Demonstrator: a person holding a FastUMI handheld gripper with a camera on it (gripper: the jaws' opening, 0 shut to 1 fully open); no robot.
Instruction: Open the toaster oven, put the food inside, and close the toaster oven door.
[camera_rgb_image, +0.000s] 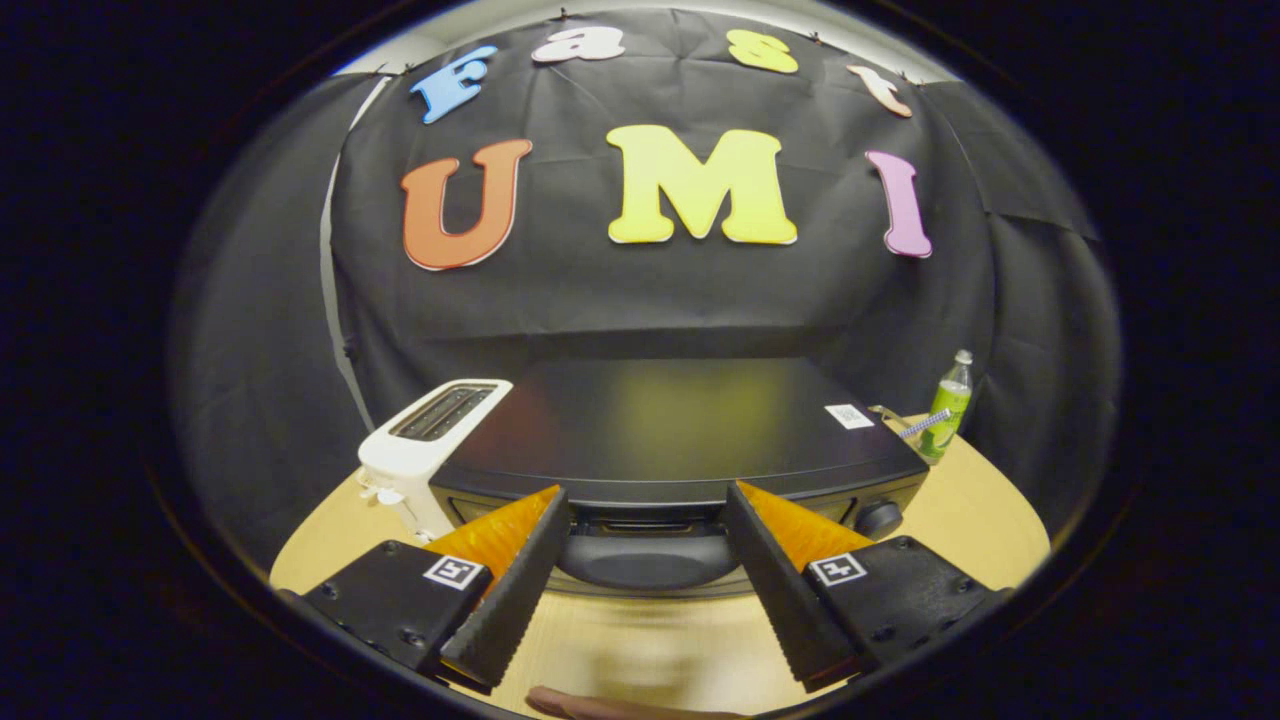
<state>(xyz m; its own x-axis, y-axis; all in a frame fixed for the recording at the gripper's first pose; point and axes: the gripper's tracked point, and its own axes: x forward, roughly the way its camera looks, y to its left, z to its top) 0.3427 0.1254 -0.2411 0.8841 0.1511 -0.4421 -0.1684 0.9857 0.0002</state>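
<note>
white toaster (428, 437) left of toaster oven (660, 430); tool (645, 500) fingers spread.

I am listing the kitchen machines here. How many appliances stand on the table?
2. The black toaster oven stands just ahead of the open gripper. The white toaster stands beside its left end. More could be hidden behind the oven.

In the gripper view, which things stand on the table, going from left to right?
White toaster → black toaster oven → green bottle. The open gripper is held just in front of the toaster oven, its fingers apart on either side of the door's handle and gripping nothing.
</note>
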